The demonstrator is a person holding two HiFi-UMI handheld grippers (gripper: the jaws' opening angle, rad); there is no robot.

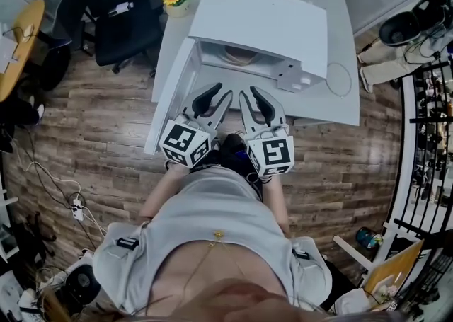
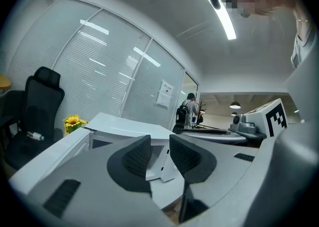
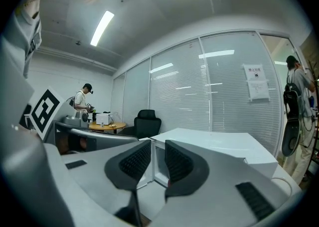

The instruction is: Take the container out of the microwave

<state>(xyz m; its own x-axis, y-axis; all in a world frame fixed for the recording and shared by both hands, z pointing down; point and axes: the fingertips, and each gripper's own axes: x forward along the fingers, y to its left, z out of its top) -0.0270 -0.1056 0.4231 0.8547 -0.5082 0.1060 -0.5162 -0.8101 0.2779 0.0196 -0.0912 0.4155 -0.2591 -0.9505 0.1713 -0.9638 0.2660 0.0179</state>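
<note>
The microwave [image 1: 262, 20] stands on the bench [image 1: 343, 105] with its door [image 1: 170, 94] open, and the container [image 1: 239, 56] sits inside, untouched. My left gripper [image 1: 214, 94] and right gripper [image 1: 249, 94] hover side by side before the opening, both jaws apart, nothing between them. Reaching in, gripping and pulling out are all left, I reckon.

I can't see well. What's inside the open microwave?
A round tan shape, likely the container, sits inside the microwave. Only its front shows; the microwave's top hides the rest.
</note>
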